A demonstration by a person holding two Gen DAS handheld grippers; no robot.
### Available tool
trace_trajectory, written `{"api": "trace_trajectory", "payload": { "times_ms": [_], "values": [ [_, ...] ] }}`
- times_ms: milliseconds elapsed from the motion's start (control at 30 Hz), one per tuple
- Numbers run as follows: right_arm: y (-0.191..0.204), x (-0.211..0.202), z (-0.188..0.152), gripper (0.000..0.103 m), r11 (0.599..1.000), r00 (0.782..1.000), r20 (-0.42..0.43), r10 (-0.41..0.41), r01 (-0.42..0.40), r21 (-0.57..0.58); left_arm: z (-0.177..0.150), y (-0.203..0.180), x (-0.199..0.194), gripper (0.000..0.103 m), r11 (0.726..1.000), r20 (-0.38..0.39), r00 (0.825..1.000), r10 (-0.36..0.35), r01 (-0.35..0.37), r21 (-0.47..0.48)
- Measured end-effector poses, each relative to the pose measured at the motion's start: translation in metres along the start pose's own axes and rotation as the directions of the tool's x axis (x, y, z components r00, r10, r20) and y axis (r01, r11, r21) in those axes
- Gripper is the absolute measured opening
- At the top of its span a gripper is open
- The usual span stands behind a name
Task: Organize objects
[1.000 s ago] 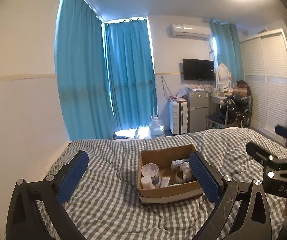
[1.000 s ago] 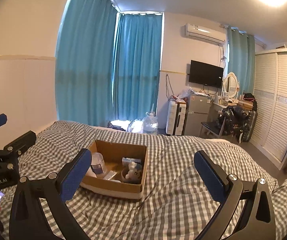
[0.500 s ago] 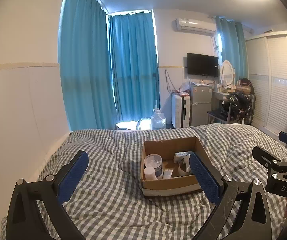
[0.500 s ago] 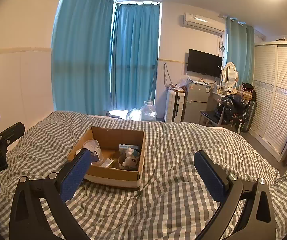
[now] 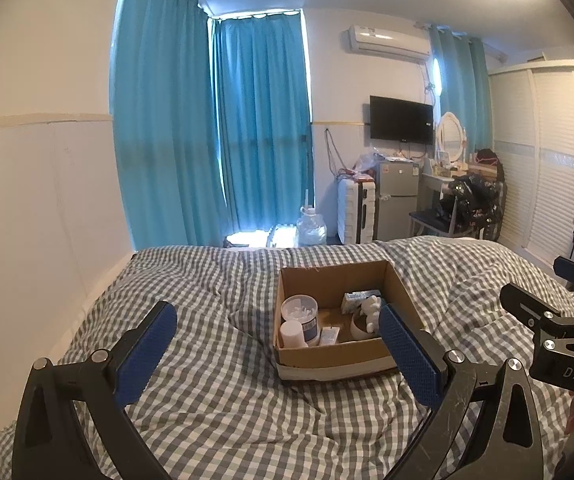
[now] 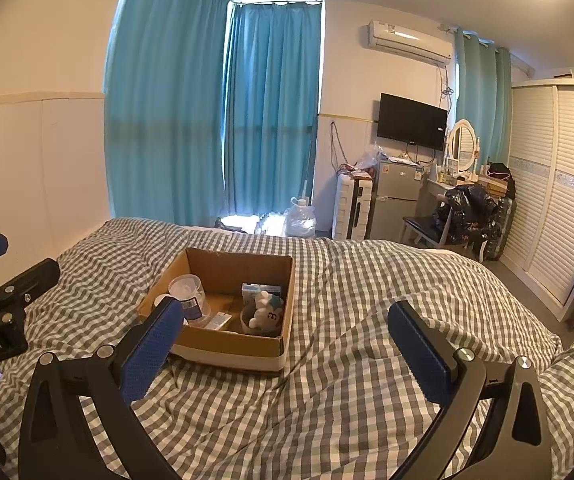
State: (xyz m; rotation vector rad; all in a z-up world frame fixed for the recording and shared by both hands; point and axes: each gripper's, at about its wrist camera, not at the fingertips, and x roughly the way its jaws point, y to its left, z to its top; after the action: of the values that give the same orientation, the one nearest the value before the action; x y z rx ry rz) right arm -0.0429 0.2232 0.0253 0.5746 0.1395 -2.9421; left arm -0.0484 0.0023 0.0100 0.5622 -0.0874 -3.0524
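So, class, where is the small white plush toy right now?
In both views, the small white plush toy sits in the brown cardboard box's right side, before a blue-white carton.

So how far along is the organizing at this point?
Done: nothing evident. The jar, toy and small packets all sit in the box on the bed. In hand: nothing; left gripper and right gripper are both open and empty. Everything is left.

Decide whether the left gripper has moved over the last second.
Yes. The left gripper has tilted downward: the cardboard box and television sit higher in its view.
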Motion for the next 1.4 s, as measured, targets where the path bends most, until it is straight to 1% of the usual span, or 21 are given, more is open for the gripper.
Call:
{"api": "trace_trajectory", "payload": {
  "times_ms": [400, 700, 967, 1400],
  "values": [
    [0.005, 0.003, 0.002, 0.103, 1.0, 1.0, -0.001, 0.008, -0.008, -0.01, 0.0, -0.001, 0.001, 0.103, 1.0, -0.007, 1.0, -0.005, 0.005, 0.002],
    [0.01, 0.003, 0.001, 0.103, 1.0, 1.0, -0.002, 0.012, -0.012, -0.022, -0.001, 0.001, 0.001, 0.103, 1.0, -0.012, 1.0, -0.001, 0.001, -0.009],
    [0.011, 0.003, -0.001, 0.103, 1.0, 1.0, -0.005, 0.009, -0.009, -0.018, -0.003, -0.001, 0.001, 0.103, 1.0, -0.02, 1.0, 0.009, -0.009, 0.002],
    [0.013, 0.006, -0.004, 0.103, 1.0, 1.0, -0.022, 0.011, -0.011, -0.018, -0.005, 0.0, 0.004, 0.103, 1.0, -0.038, 0.999, 0.007, -0.008, -0.007]
  ]
}}
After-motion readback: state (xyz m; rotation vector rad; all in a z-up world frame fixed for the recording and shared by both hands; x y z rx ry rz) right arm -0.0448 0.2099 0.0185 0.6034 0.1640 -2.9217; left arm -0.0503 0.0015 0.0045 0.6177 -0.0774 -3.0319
